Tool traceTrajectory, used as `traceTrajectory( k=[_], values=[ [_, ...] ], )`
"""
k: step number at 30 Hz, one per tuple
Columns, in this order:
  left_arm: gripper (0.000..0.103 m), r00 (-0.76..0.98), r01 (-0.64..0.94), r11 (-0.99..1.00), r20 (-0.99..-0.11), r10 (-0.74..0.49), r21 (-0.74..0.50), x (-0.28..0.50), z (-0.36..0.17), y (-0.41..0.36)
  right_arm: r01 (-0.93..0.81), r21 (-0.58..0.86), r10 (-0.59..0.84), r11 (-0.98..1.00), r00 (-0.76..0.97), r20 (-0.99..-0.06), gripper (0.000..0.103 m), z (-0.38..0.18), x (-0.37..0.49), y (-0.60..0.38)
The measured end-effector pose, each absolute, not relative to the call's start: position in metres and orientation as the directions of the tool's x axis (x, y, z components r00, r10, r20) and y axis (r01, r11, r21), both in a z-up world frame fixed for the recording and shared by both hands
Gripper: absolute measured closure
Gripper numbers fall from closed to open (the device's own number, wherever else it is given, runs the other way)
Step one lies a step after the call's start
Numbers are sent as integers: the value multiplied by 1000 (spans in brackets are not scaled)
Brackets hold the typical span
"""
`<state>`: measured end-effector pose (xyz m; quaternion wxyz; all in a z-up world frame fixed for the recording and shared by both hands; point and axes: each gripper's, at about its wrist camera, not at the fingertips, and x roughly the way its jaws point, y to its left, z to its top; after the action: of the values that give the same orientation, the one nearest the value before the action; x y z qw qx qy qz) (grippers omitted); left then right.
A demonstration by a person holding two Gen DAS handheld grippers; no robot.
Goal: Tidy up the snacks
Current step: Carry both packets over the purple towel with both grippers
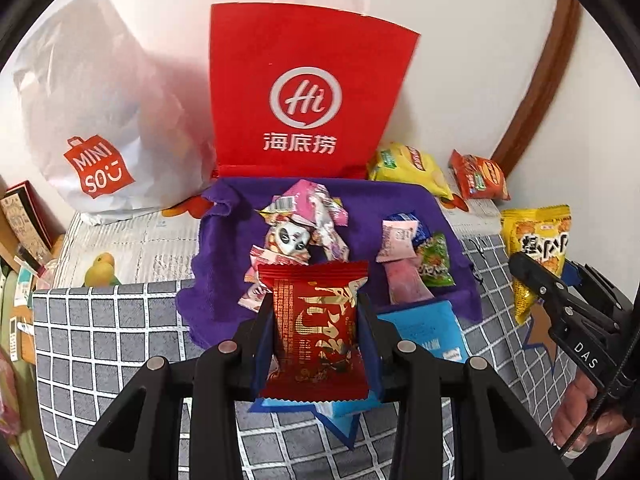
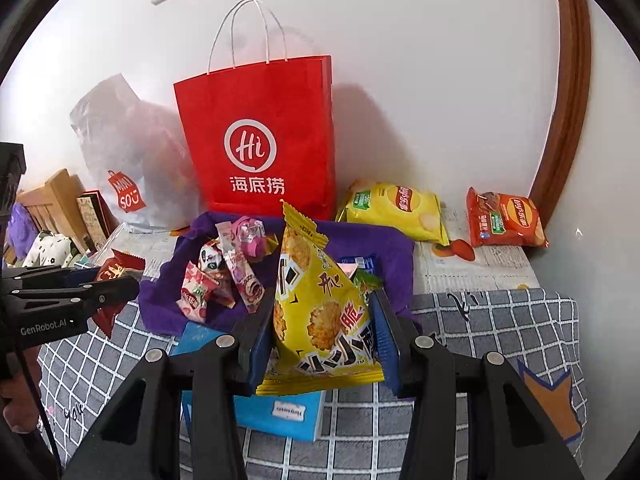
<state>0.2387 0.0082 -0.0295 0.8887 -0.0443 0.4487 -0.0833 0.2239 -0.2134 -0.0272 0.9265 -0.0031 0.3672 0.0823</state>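
Note:
My left gripper [image 1: 316, 304] is shut on a dark red snack packet [image 1: 316, 328] with gold lettering, held upright above the bed. My right gripper [image 2: 322, 300] is shut on a yellow rice-cracker packet [image 2: 320, 312], also lifted. Each gripper shows in the other view: the right gripper [image 1: 520, 268] at the right edge with the yellow packet [image 1: 536, 248], the left gripper [image 2: 128, 284] at the left edge with the red packet [image 2: 116, 268]. Ahead stands a red paper bag [image 1: 304, 96] [image 2: 260, 148] against the wall. Several small snacks [image 1: 296, 232] [image 2: 228, 272] lie on a purple cloth [image 1: 400, 204] [image 2: 360, 244].
A white Miniso bag [image 1: 100, 120] [image 2: 120, 152] leans left of the red bag. A yellow chip bag [image 2: 396, 208] and an orange chip bag [image 2: 504, 220] lie at the right by the wall. A blue box [image 2: 280, 416] rests on the grey checked blanket [image 2: 480, 320]. Clutter lines the left edge.

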Motion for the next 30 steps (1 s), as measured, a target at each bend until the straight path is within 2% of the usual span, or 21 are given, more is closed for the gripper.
traceTrajectory(
  k=[13, 30],
  values=[
    [67, 572, 96, 981, -797, -194, -170, 279, -29, 24, -104, 72, 125, 992, 718, -685, 58, -39, 267, -223],
    [67, 540, 116, 977, -814, -213, -179, 316, -49, 12, -120, 65, 131, 991, 698, -704, 58, -60, 312, -210]
  ],
)
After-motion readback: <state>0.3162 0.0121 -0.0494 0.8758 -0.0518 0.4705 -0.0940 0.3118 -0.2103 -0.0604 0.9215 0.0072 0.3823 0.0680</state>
